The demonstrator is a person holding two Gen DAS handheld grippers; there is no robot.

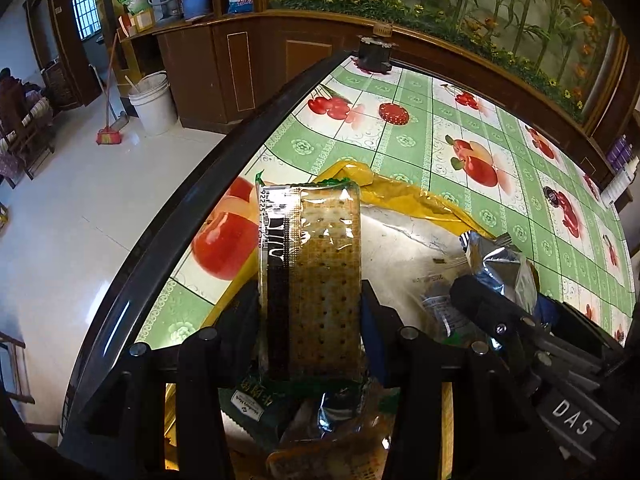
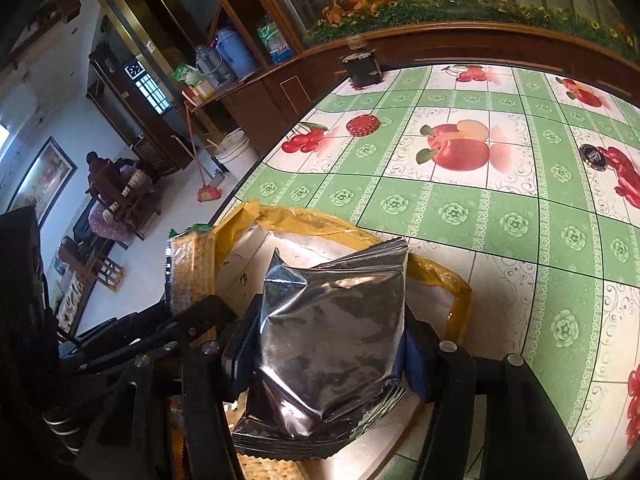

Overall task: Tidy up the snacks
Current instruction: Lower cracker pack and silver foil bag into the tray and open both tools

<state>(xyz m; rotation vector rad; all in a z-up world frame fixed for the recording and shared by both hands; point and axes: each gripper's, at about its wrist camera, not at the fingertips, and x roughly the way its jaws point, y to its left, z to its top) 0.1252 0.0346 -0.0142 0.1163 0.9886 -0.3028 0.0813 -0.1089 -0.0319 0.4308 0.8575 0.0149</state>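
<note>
My left gripper (image 1: 308, 312) is shut on a long cracker pack (image 1: 320, 264) in clear wrap with green ends, held upright over an open yellow bag (image 1: 400, 192) with a pale lining. The right gripper (image 2: 328, 352) is shut on a crumpled silver foil packet (image 2: 332, 320) above the same yellow bag (image 2: 320, 220). Each wrist view shows the other hand's load: the foil packet (image 1: 500, 264) at the right, the cracker pack (image 2: 188, 264) at the left. Below the left gripper lie a green snack pack (image 1: 256, 404) and an orange one (image 1: 332, 456).
The bag rests near the left edge of a table with a green fruit-print cloth (image 2: 500, 200). A small dark disc (image 2: 593, 156) and a black pot-like object (image 2: 362, 68) stand farther back. Beyond the edge are tiled floor, a white bucket (image 1: 154, 104), a broom and wooden cabinets.
</note>
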